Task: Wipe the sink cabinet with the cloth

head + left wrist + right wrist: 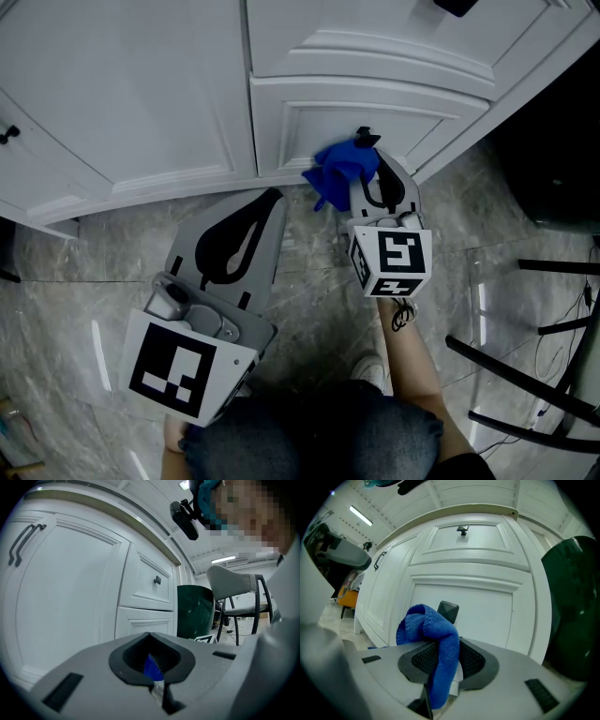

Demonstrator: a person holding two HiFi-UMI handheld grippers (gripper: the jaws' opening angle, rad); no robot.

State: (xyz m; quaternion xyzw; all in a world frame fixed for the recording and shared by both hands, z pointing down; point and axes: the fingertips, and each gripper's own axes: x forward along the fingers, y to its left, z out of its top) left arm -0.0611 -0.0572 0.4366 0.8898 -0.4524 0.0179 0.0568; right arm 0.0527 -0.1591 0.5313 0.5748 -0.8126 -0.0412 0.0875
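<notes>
Blue cloth (339,171), one piece, is clamped in the right claw (366,150) and sits bunched at the lower panel of the white sink cabinet (169,94), just above the marble floor (84,272). Only the right gripper view shows the cloth draping down between the jaws. The left claw (272,199) has its jaws together, apart from the cabinet. The left gripper view shows two bar handles (21,543) on one door and one chair (234,581); the right gripper view shows neither.
</notes>
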